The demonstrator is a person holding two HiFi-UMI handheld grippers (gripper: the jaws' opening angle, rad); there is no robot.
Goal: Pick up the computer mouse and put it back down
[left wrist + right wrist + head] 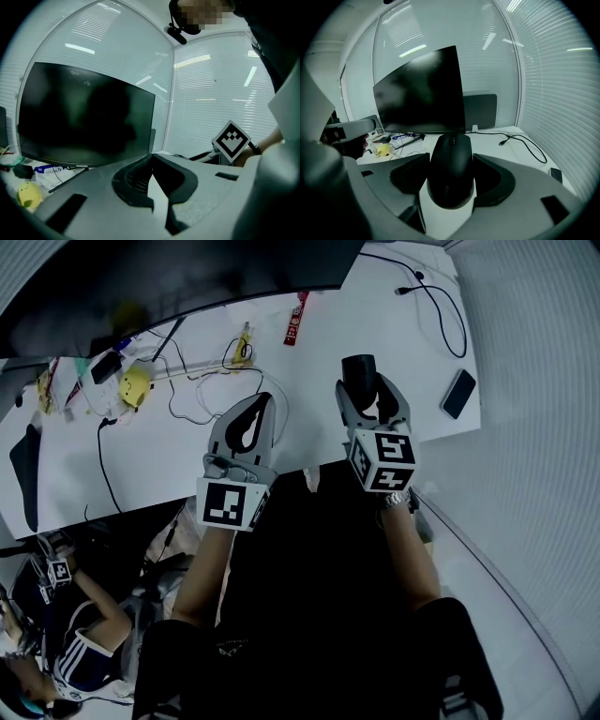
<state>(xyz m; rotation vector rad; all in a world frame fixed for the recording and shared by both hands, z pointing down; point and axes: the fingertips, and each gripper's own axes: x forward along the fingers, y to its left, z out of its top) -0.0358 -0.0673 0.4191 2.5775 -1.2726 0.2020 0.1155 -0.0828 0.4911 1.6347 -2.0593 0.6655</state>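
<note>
1. The right claw (368, 395) is grasping the black computer mouse (451, 168) by its sides, over the white worktop (309, 409)
2. The left claw (264, 401) is hovering beside it, clenched with its tips touching

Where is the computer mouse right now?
The computer mouse is clamped in the right gripper, on the head view's right, over the white desk, with the black phone further right.

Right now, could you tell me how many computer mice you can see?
1: the black computer mouse, gripped between the right gripper's jaws. Others may be hidden beneath the monitor.
</note>
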